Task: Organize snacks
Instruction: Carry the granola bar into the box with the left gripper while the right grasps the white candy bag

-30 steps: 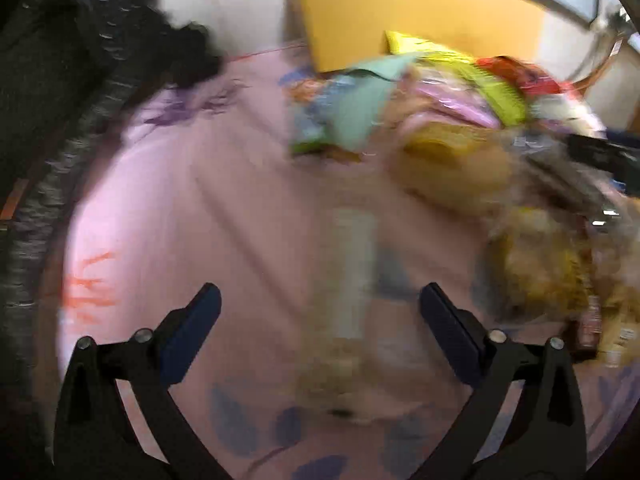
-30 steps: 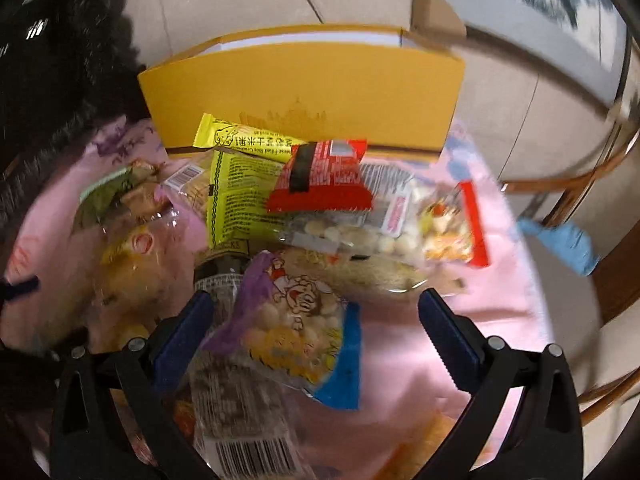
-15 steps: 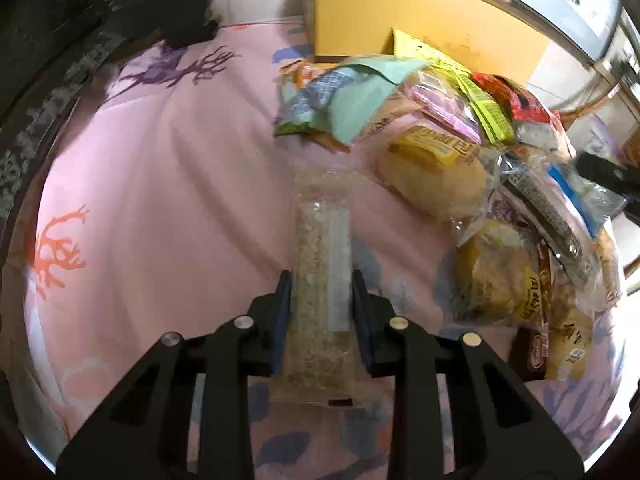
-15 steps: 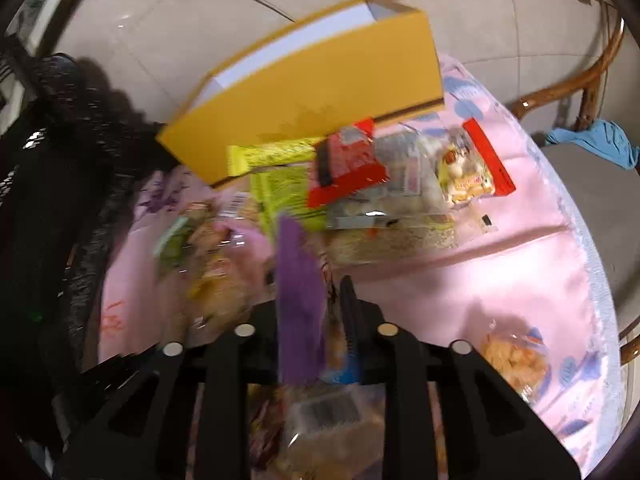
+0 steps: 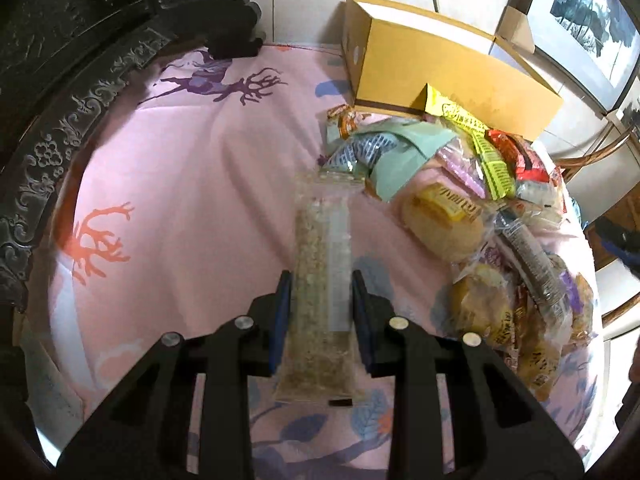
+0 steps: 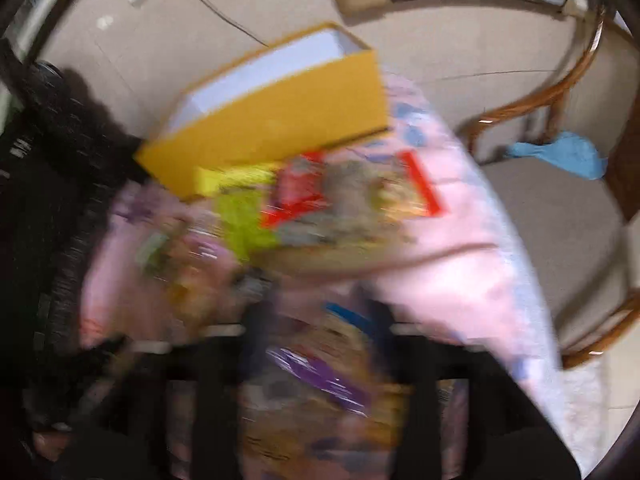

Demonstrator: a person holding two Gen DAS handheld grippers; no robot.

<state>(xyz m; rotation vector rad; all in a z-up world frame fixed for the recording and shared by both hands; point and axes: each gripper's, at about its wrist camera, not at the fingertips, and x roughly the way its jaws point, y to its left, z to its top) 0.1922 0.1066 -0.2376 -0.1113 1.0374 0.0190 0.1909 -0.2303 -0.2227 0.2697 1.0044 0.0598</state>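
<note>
My left gripper is shut on a long clear packet of pale grain bar and holds it above the pink cloth. A heap of snack packets lies to its right, before the open yellow box. The right wrist view is blurred by motion. My right gripper is shut on a purple and yellow snack bag, raised above the pile, with the yellow box beyond.
Dark carved furniture borders the cloth on the left. A wooden chair with a blue cloth stands to the right of the table. A framed picture leans at the far right.
Both grippers closed from wide open: the left on the grain bar packet, the right on the purple bag. Both have lifted their packets; the right is moving fast now.
</note>
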